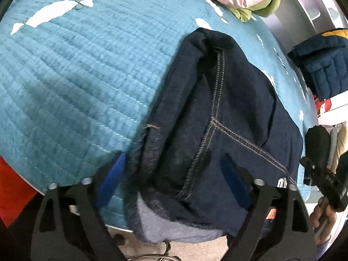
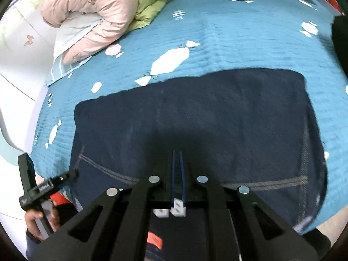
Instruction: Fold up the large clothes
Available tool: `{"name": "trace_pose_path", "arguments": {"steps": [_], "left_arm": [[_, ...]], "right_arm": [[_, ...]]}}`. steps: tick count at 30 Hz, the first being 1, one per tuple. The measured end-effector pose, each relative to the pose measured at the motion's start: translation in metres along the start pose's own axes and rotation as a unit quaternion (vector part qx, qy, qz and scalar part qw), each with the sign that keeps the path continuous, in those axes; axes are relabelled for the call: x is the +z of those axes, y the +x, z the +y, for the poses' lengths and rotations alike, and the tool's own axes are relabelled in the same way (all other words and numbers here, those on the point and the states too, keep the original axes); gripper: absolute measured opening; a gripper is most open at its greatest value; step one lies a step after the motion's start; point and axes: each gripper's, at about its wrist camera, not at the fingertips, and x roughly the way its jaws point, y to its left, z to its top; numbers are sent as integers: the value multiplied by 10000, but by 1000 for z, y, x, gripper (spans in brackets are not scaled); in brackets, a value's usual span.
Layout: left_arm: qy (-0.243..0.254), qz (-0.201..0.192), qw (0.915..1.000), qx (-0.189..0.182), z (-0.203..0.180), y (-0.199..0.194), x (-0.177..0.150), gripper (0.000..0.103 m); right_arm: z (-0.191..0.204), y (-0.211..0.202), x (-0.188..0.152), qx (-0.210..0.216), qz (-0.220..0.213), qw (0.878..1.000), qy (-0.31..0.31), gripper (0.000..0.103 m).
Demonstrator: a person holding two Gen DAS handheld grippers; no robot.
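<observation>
A dark navy garment with pale stitched seams (image 1: 217, 117) lies folded on a teal quilted bedspread (image 1: 76, 82). My left gripper (image 1: 174, 169) is open, its blue fingers (image 1: 113, 180) spread on either side of the garment's near edge, just above it. In the right wrist view the same garment (image 2: 195, 117) lies flat as a broad folded rectangle. My right gripper (image 2: 178, 158) is shut with nothing between its blue fingers, and it hovers over the garment's near middle. The right gripper's body shows at the left view's right edge (image 1: 322, 165).
A pink and green quilted jacket (image 2: 93, 15) lies bunched at the bed's far left on a pale pillow. A dark blue padded jacket (image 1: 322, 65) sits off the bed to the right. An orange cloth (image 1: 13, 187) shows at the near left. The bed edge runs just below the garment.
</observation>
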Motion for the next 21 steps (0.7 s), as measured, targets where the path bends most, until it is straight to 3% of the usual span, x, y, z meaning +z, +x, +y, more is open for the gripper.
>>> {"name": "trace_pose_path", "arguments": {"steps": [3,7,12,16,21], "left_arm": [[301,-13,9988,373,-15,9,-2,93],[666,-137,9953,696,-25,8,-11,75],[548,-145,9966,603,-23,3,-16,64],[473,-121,9977,469,-22,2,-18,55],[452,-63,9984,344,-26,2,-16,53]], "right_arm": [[9,11,14,201,-12,9997,165,6],[15,34,35,360,50,9984,435,6],[23,57,51,253,113,9985,465,6],[10,90,52,165,403,9967,678,0],[-16,89,54,777,714,9847,1385,0]]}}
